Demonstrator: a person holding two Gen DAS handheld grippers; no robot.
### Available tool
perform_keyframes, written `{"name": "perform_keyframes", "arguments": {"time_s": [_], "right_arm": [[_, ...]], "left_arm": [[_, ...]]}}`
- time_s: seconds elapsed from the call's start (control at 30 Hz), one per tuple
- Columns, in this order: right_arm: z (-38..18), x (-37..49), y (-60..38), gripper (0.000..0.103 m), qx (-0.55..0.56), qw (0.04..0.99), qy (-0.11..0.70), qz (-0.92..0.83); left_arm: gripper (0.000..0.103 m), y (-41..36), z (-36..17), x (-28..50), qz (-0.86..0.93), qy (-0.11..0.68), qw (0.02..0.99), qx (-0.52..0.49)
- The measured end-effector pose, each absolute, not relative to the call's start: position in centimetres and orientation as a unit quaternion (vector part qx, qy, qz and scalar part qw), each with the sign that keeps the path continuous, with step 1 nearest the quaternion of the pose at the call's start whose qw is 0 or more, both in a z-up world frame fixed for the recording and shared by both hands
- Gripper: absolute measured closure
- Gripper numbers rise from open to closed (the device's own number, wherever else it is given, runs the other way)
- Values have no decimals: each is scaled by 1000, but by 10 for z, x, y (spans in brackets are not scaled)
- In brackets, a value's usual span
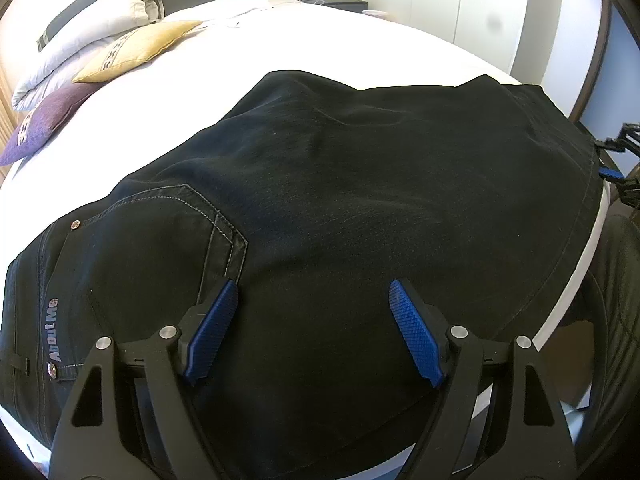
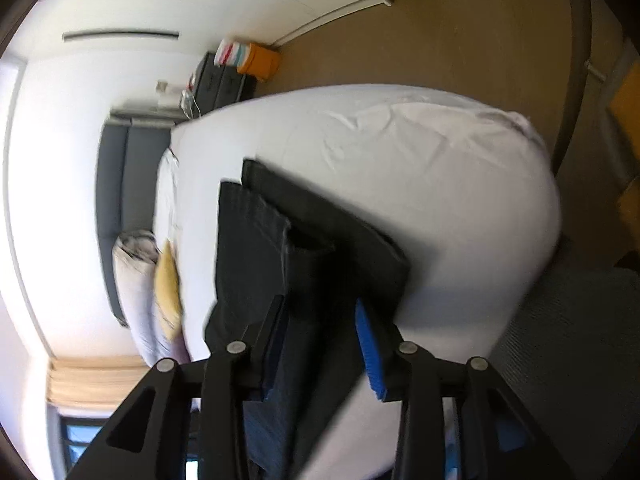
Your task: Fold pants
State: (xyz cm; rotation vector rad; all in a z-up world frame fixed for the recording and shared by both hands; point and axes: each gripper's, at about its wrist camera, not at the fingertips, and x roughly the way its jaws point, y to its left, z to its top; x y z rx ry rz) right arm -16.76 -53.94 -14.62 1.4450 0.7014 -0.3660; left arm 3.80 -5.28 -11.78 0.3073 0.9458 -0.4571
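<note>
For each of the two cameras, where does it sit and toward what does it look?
Left wrist: sits on the left gripper, looks down over black pants toward pillows; own open blue pads show, and the right gripper at the edge.
Right wrist: sits on the right gripper, rolled sideways, looks along the pants; its fingers show.
Shared: pants, white bed, yellow pillow.

The black pants cover the middle and lower part of the left wrist view, and bare white bed lies open beyond them toward the top of the frame. At upper left, a yellow cushion, a purple cushion and a folded duvet crowd that edge. In the right wrist view, bare sheet is free right of the pants, with open floor at the top right.
</note>
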Motion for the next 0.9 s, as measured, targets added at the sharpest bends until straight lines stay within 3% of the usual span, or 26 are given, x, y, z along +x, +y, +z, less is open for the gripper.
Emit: {"name": "perform_keyframes", "arguments": {"time_s": [0.3, 0.37, 0.47, 0.9], "right_arm": [[-151, -144, -553, 61, 672, 679, 263, -137], [-152, -138, -552, 78, 667, 683, 268, -134], [-152, -131, -550, 93, 650, 695, 280, -130], [-134, -146, -554, 96, 584, 743, 281, -166]], "left_arm": [[23, -55, -118, 38, -214, 450, 855, 143], [23, -55, -118, 38, -214, 450, 855, 143], [22, -54, -118, 38, -214, 451, 855, 143], [20, -66, -113, 37, -207, 452, 856, 143]]}}
